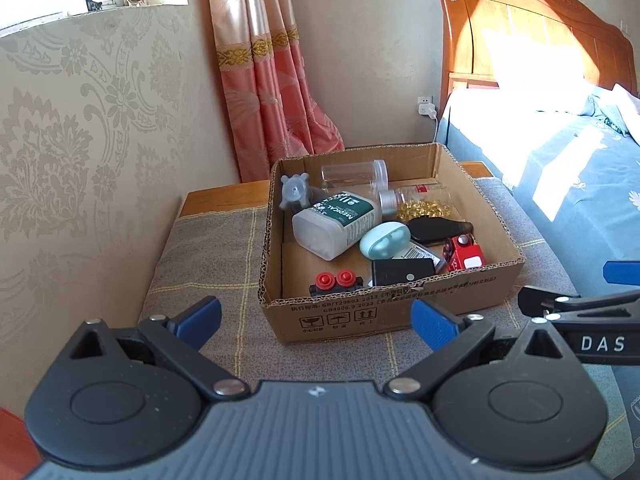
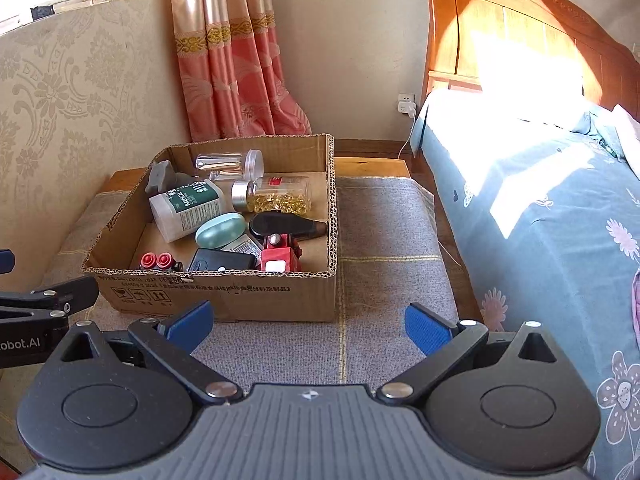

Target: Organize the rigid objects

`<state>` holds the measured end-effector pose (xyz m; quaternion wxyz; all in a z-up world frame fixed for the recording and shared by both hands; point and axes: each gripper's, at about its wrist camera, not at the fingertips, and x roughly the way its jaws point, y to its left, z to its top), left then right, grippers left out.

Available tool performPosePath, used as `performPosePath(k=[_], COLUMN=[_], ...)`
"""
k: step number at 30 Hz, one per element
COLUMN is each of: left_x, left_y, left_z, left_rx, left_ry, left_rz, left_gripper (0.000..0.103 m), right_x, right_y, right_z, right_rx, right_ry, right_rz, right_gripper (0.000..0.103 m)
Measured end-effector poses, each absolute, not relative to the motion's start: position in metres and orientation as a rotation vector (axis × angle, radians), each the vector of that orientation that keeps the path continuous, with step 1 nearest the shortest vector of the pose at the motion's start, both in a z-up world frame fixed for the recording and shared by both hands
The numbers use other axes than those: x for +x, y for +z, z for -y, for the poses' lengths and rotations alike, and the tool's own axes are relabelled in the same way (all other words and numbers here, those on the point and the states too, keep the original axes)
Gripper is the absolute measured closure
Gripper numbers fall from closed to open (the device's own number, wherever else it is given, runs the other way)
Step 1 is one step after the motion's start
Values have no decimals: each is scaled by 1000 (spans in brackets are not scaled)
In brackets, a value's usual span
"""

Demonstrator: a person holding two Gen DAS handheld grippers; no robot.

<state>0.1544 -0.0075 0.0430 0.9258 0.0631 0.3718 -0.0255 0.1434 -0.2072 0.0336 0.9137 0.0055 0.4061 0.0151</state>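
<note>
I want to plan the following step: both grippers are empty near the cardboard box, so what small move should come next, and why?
Probably draw both back: the left gripper and right gripper are open and empty, every item seen, like the white medical bottle, lies inside the brown cardboard box, and the grey checked cloth around it is bare.

Both wrist views toward shared box

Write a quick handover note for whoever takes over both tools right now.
Left tool: open, empty, short of the cardboard box.
Right tool: open, empty, over the grey mat.
In the box: white medical bottle, capsule jar, clear jar, teal case, red toy car.
Done: those are boxed.
Left: nothing loose visible on the mat.
</note>
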Motion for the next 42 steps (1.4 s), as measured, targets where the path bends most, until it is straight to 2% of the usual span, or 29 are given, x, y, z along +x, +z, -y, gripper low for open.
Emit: performPosePath(k=[42], left_x=[151], left_y=[44], left_z=[5], left_rx=[117], left_ry=[-10], left_rz=[-795], left_gripper=[2], right_x=[138], right_y=[42], right_z=[201], right_rx=[3], right_ry=[31], right_rz=[-823], right_gripper=[0])
